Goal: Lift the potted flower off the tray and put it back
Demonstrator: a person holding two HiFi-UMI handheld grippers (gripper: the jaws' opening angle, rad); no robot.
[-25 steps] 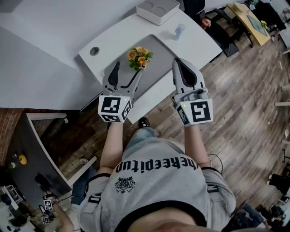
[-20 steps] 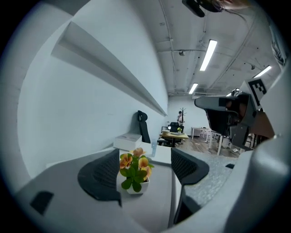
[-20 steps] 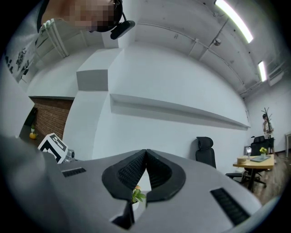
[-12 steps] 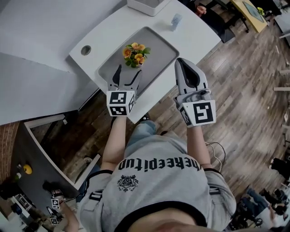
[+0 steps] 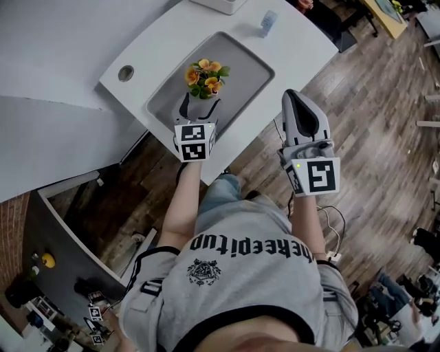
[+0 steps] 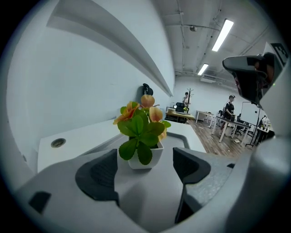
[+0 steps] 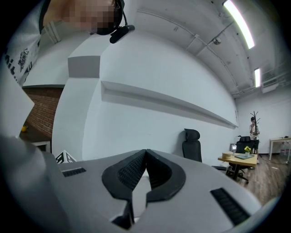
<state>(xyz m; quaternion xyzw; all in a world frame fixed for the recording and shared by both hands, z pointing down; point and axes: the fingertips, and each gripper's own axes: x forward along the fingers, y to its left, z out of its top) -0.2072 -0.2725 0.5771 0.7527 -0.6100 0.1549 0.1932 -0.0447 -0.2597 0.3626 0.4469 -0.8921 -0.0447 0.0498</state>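
Observation:
A small white pot with orange flowers and green leaves stands on a grey tray on the white table. My left gripper is just in front of the pot, over the tray's near part, its jaws opening wide; the potted flower sits a little beyond the fingertips, untouched. My right gripper hangs off the table's right edge above the wooden floor, its jaws closed tip to tip with nothing between them; in the right gripper view it faces a white wall.
A round cable hole lies left of the tray. A small clear cup stands behind the tray and a white box at the far edge. In the left gripper view, desks and people are in the far background.
My left gripper has moved forward and down, over the tray's near part and close to the pot. The right gripper has drifted right and slightly down, staying off the table.

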